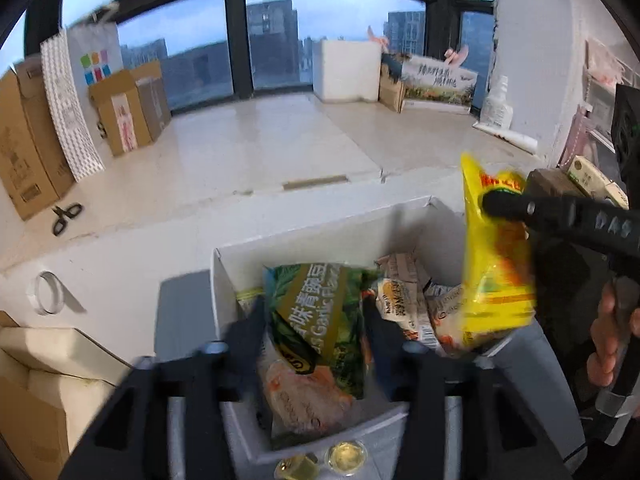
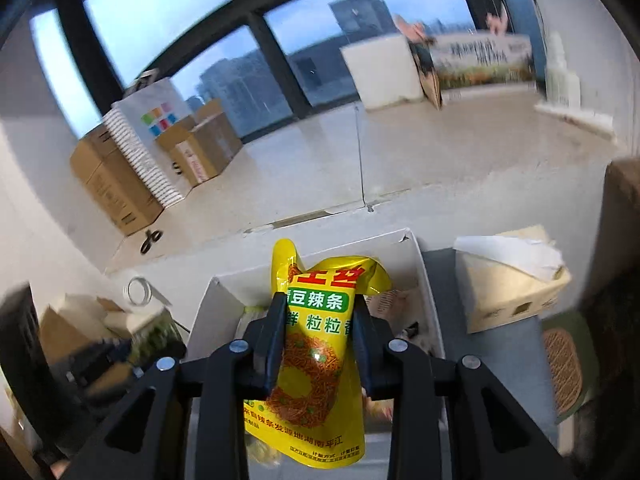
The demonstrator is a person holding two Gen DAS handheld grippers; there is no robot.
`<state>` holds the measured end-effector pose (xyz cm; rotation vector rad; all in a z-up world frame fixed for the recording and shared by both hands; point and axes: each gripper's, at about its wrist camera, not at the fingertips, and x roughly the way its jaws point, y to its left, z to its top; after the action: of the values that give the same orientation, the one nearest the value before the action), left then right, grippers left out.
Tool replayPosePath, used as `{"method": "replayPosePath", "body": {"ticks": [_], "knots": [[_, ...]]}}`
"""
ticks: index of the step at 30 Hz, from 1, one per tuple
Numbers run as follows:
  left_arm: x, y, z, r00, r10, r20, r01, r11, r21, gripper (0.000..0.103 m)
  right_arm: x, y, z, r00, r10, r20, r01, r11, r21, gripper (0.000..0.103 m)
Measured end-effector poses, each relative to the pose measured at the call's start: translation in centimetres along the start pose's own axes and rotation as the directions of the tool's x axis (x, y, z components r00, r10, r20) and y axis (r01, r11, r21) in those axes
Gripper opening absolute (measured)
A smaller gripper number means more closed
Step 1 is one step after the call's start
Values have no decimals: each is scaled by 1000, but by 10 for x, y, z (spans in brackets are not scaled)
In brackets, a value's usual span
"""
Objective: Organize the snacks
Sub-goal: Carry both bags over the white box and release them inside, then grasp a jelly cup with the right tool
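the right gripper is clamped on a glossy yellow pouch, its crinkled foil top flaring above the black fingers, hanging over the white cardboard box. the left gripper has its fingers spread either side of a shiny green pea packet that lies in the box among pale crumpled wrappers; whether they touch it i can't tell. flat steel scissors and a tape ring rest on the smooth ledge.
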<state>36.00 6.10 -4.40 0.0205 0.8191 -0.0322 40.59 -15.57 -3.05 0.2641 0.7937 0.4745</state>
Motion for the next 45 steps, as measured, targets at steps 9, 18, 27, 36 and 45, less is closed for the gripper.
{"method": "replayPosePath", "body": {"ticks": [9, 18, 27, 36, 45], "knots": [[2, 10, -16, 1000, 1, 7, -1, 1000, -15, 103, 22, -16, 3, 998, 22, 54, -25, 998, 65, 103], [-28, 12, -24, 999, 0, 38, 2, 999, -44, 103, -3, 4, -12, 994, 19, 110, -13, 999, -52, 103], [-98, -5, -60, 995, 5, 102, -3, 1000, -23, 103, -74, 44, -48, 971, 81, 224, -33, 977, -210, 103], [-176, -22, -105, 984, -11, 179, 12, 1000, -3, 103, -129, 59, -107, 963, 191, 191, -139, 957, -256, 103], [-208, -11, -155, 984, -13, 177, 28, 996, -83, 103, -151, 72, -185, 964, 230, 135, -177, 930, -322, 103]]}}
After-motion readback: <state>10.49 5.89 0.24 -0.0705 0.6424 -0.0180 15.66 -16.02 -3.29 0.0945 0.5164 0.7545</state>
